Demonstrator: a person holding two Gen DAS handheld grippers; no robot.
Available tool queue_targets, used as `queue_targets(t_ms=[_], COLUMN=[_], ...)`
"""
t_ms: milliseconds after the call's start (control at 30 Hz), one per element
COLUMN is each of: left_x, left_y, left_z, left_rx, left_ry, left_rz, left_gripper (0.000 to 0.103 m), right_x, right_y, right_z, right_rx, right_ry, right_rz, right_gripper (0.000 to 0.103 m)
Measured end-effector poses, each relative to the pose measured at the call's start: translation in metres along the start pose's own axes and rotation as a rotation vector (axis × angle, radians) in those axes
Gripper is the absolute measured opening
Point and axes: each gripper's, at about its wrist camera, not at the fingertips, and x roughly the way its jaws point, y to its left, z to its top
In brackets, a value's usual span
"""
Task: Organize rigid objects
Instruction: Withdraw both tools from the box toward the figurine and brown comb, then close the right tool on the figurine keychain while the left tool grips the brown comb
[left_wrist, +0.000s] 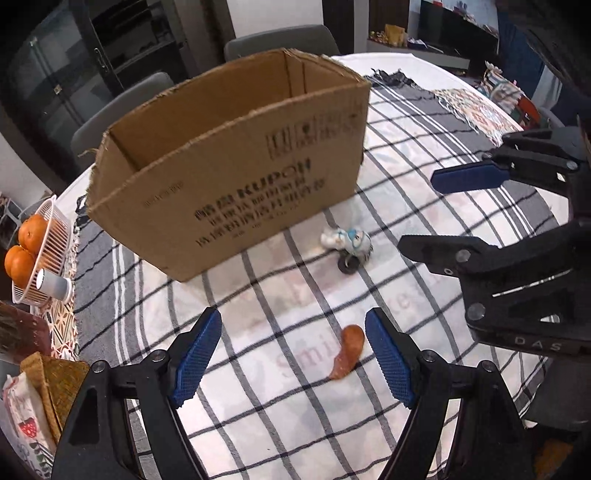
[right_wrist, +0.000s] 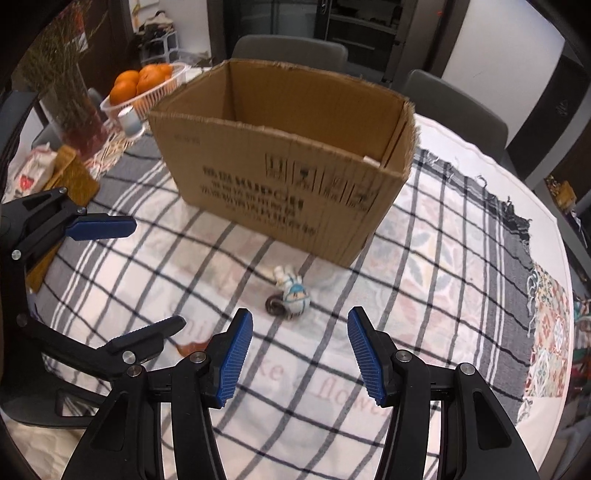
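Note:
An open cardboard box (left_wrist: 229, 162) (right_wrist: 288, 166) stands on the checked cloth of a round table. In front of it lies a small white and blue figurine (left_wrist: 347, 242) (right_wrist: 293, 291) with a dark ring at its base. An orange sausage-shaped piece (left_wrist: 347, 350) lies nearer, just inside the right finger of my left gripper (left_wrist: 293, 354) (right_wrist: 157, 273), which is open and above the cloth. My right gripper (right_wrist: 301, 343) (left_wrist: 417, 212) is open with nothing between its fingers and hangs just short of the figurine. In the right wrist view the orange piece (right_wrist: 192, 347) is mostly hidden.
A white wire basket (left_wrist: 55, 236) (right_wrist: 162, 92) of oranges and a small pale cup (left_wrist: 55, 284) (right_wrist: 129, 120) stand left of the box. A vase of dried stems (right_wrist: 74, 92) and a woven mat (left_wrist: 55, 384) sit at the left. Grey chairs (left_wrist: 280, 40) ring the far edge.

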Motion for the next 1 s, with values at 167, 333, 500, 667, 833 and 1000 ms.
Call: queue_targets(t_ms=[167,333,500,667,833,1000], left_x=[0.012,0.023,0.034,0.044,0.055,0.07], left_y=[-0.007,-0.011,-0.017,-0.02,-0.023,-0.024], left_z=[-0.005,-0.013,-0.021,-0.027,-0.03,-0.031], left_rx=[0.001,-0.019,-0.042,-0.052,-0.06,-0.067], left_ry=[0.031,0.054,0.079,0.108,0.122,0.146], left_rz=[-0.019,-0.021,-0.049,-0.062,-0.075,-0.071], left_gripper=[0.079,0.077,0.076,0.074,0.072,0.067], right_x=[0.011,0.018,0.022,0.031,0.04,0.053], right_y=[0.001,0.004,0.006,0.005,0.001,-0.004], right_z=[-0.004,-0.01,-0.019,-0.025,-0.028,-0.029], right_rx=[-0.034,-0.046,-0.036,-0.038,-0.035,-0.028], right_ry=[0.031,0.048,0.04,0.049,0.04,0.029], right_rz=[0.023,0.025,0.038,0.055,0.075,0.089], right_gripper=[0.055,0.055,0.055,0.055,0.055,0.055])
